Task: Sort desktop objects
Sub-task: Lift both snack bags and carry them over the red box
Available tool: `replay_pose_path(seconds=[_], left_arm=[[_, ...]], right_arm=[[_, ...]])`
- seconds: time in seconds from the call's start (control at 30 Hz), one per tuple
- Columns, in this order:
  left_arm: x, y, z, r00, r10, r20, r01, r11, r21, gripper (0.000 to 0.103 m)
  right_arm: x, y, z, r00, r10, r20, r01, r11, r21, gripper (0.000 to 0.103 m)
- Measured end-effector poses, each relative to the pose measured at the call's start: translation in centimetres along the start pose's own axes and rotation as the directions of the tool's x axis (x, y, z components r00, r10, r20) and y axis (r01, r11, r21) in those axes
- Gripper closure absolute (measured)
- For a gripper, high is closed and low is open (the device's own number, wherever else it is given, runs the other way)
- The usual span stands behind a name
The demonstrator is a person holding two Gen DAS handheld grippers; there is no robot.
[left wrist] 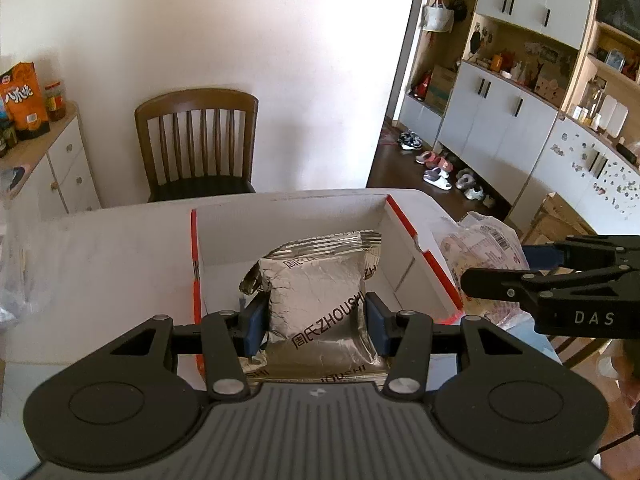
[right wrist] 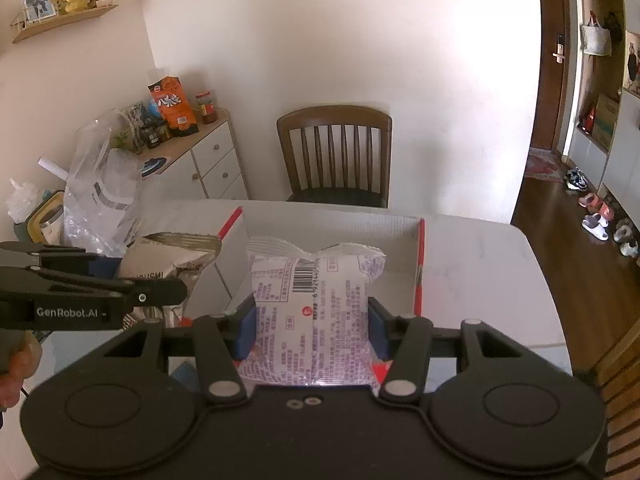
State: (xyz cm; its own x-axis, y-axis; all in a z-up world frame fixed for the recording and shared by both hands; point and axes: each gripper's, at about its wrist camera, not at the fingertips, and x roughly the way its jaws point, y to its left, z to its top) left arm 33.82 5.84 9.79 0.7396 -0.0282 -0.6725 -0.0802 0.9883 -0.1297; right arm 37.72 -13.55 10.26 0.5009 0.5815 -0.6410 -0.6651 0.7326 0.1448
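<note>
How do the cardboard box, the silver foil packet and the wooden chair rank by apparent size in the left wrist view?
1. cardboard box, widest in frame.
2/3. silver foil packet and wooden chair look about alike; the packet, clamped in the left gripper, sits close to the lens, so I won't rank them.

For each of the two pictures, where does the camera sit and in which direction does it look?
Left wrist: sits on the left gripper, looks forward and down over the silver packet it clamps into the open box; right gripper shows at right.
Right wrist: sits on the right gripper, looks forward and down over its white packet; left gripper and a hand show at left.
Shared: box, table, wooden chair.
</note>
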Motion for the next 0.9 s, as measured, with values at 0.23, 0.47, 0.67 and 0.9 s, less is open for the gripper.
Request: replay_pose_path(seconds=[0.23,0.47,0.67,0.9], left_arm=[[3.0,0.2,2.3,0.999,0.046,-0.019,-0.045,0.999,0.022,0.053],[6.2,0.7,3.2,0.996,0.071,-0.051,-0.069,0.997,0.021,0.053],[9.3,1.5,2.9,0.990,0.090,-0.105,-0.091,0.996,0.002,0.053],[11.9,2.3,2.1,0.983,0.106,-0.149,-0.103,0.994,0.029,0.053]], right_arm=[[2.6,-0.7,1.9,1.000,-0.002,-0.012,0.001,1.000,-0.029,0.049],[5.9,-1.5,3.3,0.999,-0.017,-0.037,0.015,0.998,-0.058,0.049],[8.7,-2.3,3.7,0.996,-0.010,-0.086,0.005,0.998,-0.057,0.049],[12.6,-3.4,4.0,0.988,-0.014,-0.151,0.007,0.999,-0.049,0.049]])
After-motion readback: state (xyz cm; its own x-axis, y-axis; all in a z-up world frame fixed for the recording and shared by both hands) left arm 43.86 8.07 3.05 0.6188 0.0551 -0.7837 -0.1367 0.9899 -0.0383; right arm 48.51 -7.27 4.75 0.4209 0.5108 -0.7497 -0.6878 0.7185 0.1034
